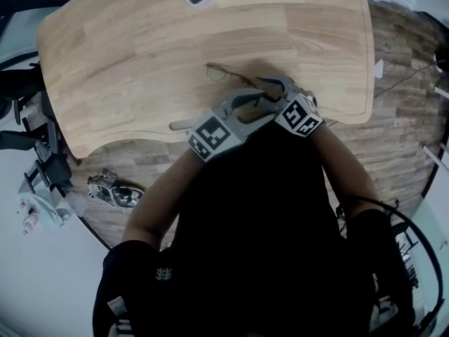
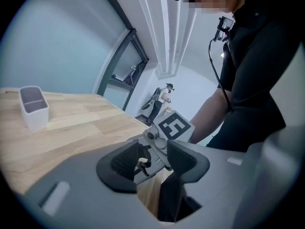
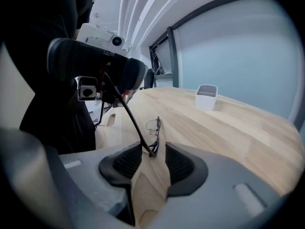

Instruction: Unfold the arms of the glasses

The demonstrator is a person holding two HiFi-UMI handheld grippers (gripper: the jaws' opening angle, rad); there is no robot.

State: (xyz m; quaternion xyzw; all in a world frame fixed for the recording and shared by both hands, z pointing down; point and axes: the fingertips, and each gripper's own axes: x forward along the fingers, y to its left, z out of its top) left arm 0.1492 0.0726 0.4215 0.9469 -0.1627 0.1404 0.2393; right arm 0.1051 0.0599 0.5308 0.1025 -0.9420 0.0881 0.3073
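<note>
One arm (image 3: 126, 106) out, I reckon; other pending | thin dark wire glasses (image 3: 157, 130) at my 12 o'clock | left gripper (image 2: 151, 162) fingers (image 2: 119, 166) spread | right gripper (image 3: 153, 160) fingers (image 3: 181, 163) spread round hinge (image 3: 151, 152), not pinching

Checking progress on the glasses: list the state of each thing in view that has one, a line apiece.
glasses: lying on the table, one arm swung out and slanting up toward the left gripper.
left gripper: jaws wide apart, what looks like the arm's tip between them, not pinched.
right gripper: jaws apart, the glasses' hinge between them, not clamped.
grey container: upright, open at the top.
</note>
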